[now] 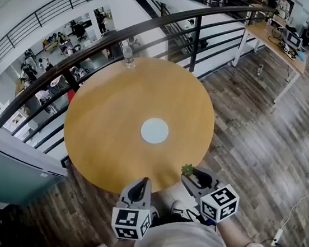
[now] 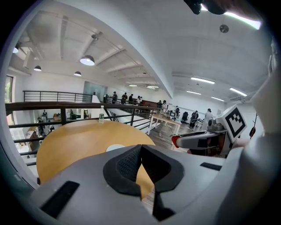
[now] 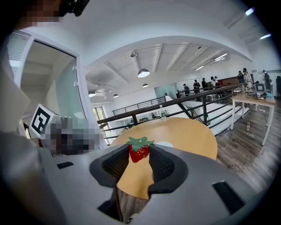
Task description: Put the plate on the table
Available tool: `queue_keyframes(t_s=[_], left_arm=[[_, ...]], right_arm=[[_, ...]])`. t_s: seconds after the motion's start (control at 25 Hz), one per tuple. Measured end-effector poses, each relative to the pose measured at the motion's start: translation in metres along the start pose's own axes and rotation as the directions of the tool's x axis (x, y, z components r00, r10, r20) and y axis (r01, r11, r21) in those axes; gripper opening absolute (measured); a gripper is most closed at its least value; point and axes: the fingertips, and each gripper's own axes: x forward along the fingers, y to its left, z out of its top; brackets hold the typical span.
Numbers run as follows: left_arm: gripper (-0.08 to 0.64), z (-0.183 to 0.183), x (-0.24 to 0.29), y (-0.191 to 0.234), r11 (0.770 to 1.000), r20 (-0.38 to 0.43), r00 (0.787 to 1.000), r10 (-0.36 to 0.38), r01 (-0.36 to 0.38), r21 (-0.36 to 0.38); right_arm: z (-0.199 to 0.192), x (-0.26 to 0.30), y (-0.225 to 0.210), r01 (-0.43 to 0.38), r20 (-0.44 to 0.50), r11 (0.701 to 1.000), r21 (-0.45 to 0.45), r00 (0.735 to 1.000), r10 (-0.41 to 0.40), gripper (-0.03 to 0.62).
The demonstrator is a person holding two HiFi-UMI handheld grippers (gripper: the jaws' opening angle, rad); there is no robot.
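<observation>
A small white plate [image 1: 154,131] lies flat near the middle of the round wooden table [image 1: 102,110]; it also shows in the left gripper view as the plate [image 2: 115,147] and in the right gripper view as the plate [image 3: 164,143]. Both grippers hover at the table's near edge, well short of the plate. My left gripper [image 1: 146,181] is shut with its tips touching and nothing between them [image 2: 141,147]. My right gripper [image 1: 189,173] is shut on a red toy strawberry [image 3: 139,151] with green leaves [image 1: 187,170].
A clear water bottle [image 1: 128,56] stands at the table's far edge, by the dark railing [image 1: 197,15] over a lower floor. Wooden flooring lies to the right, with a white desk [image 1: 271,42] farther off. The person's legs are below the grippers.
</observation>
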Motion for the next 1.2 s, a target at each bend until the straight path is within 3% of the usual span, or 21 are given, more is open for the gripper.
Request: queue_keyframes(t_s=[0.52, 0.88, 1.2], left_arm=[[0.023, -0.009, 0.008, -0.046, 0.997, -0.002, 0.997, 0.078, -0.078, -0.018], [0.023, -0.005, 0.006, -0.031, 0.990, 0.000, 0.990, 0.142, -0.142, -0.023], [0.023, -0.004, 0.025, -0.017, 0.994, 0.001, 0.994, 0.109, -0.109, -0.026]], right_arm=[[-0.011, -0.032, -0.038, -0.059, -0.018, 0.998, -0.021, 0.998, 0.059, 0.155], [-0.015, -0.030, -0.045, -0.077, -0.021, 0.997, -0.001, 0.997, 0.077, 0.155], [-0.010, -0.013, -0.052, -0.051, -0.018, 0.999, -0.009, 0.999, 0.051, 0.155]])
